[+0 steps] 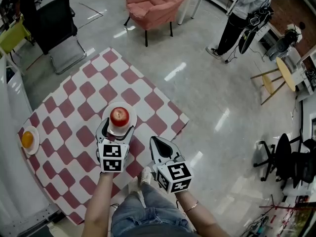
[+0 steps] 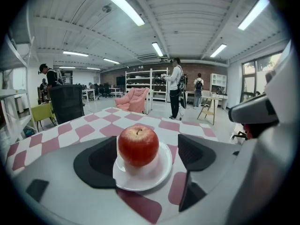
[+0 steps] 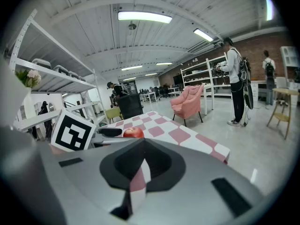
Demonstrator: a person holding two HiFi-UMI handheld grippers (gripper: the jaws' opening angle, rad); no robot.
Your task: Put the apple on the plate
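Shiny red apple (image 1: 119, 116) is sitting on the small round white plate (image 1: 130, 109), so the left gripper (image 1: 118, 128) is hanging with jaws wide apart around it, touching nothing, probably releasing. Right gripper (image 1: 160, 148) is idling beside it, pinched together, empty

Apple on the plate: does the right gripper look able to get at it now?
Probably not cleanly. The left gripper has open jaws either side of the apple, blocking the near side; the right gripper is shut and off to one side.
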